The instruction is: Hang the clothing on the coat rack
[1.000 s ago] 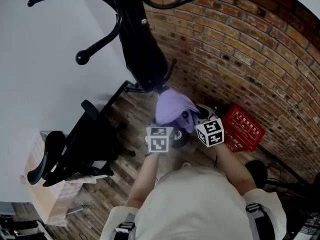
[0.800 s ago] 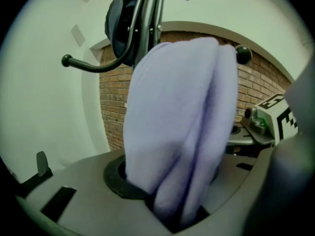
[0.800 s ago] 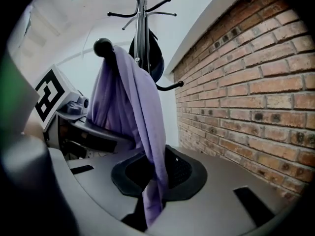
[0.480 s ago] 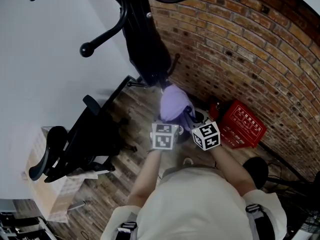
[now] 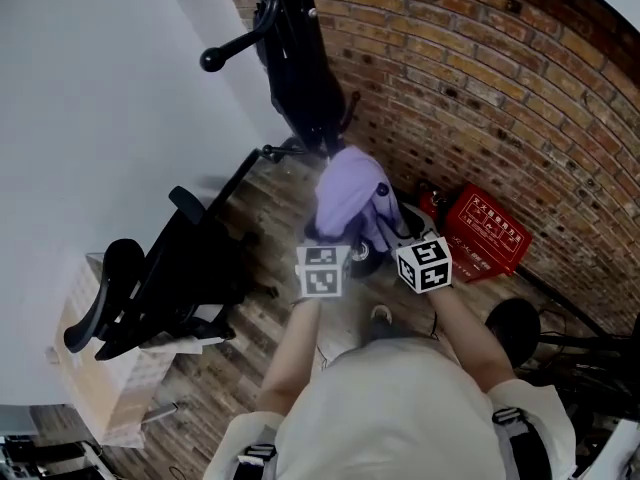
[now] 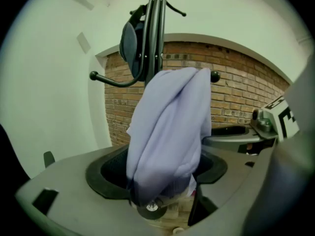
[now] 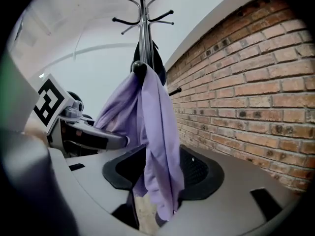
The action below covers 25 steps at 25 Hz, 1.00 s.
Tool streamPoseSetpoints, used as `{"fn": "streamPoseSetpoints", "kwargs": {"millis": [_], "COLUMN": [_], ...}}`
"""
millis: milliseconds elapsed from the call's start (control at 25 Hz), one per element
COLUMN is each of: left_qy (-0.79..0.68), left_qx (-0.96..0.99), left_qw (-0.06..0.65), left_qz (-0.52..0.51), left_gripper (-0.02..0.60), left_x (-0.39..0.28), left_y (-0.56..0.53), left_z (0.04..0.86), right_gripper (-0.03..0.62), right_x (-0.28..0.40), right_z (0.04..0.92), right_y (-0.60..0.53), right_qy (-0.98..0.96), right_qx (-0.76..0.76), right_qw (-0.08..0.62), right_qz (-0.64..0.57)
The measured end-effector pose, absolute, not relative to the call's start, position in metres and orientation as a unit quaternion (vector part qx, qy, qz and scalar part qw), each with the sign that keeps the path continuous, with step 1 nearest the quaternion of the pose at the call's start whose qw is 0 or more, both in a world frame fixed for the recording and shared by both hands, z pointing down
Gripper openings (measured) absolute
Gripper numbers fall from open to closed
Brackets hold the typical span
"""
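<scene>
Both the left gripper [image 6: 160, 178] and right gripper [image 7: 157, 173] are opening, releasing the purple garment [image 5: 345, 193], which hangs between their jaws from a coat rack [image 7: 142, 21] hook.

Garment [image 5: 350, 196] on coat rack [image 5: 213, 60] hook, before brick wall [image 5: 480, 98]; chair [image 5: 160, 288] left, box [image 5: 485, 236] right on floor [image 5: 205, 393].

Soft lavender fabric garment [image 5: 348, 193] hangs limp in long vertical folds, draped over a low ball-tipped hook of the black metal coat rack [image 6: 156, 38].
</scene>
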<state>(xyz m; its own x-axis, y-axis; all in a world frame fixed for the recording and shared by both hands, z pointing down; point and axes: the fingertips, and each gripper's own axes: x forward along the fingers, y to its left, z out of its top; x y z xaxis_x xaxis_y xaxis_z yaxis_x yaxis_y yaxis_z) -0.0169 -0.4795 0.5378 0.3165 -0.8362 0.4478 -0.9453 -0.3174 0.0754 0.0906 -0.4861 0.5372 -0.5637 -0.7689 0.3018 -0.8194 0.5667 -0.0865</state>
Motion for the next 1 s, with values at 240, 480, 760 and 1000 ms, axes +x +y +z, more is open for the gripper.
{"fn": "streamPoseSetpoints", "kwargs": {"millis": [240,480,760,1000], "left_qy": [-0.566,-0.571,-0.571,-0.58], "left_qx": [0.794,0.793,0.794,0.786], "left_qw": [0.16,0.165,0.173,0.182], "left_qz": [0.154,0.133,0.117,0.109], "left_gripper": [0.327,0.327,0.161,0.08], "left_x": [-0.033,-0.049,-0.057,-0.061], "left_y": [-0.439,-0.386,-0.316,-0.258], "left_z": [0.527,0.524,0.513,0.508], "right_gripper": [0.193,0.193,0.099,0.025], "right_x": [0.098,0.089,0.076,0.066], "right_z": [0.52,0.501,0.478,0.459], "right_y": [-0.446,-0.391,-0.32,-0.263], "right_qy": [-0.865,-0.866,-0.869,-0.879], "right_qx": [0.482,0.487,0.485,0.47], "right_qw": [0.097,0.077,0.07,0.063], "right_qz": [0.101,0.089,0.074,0.059]}}
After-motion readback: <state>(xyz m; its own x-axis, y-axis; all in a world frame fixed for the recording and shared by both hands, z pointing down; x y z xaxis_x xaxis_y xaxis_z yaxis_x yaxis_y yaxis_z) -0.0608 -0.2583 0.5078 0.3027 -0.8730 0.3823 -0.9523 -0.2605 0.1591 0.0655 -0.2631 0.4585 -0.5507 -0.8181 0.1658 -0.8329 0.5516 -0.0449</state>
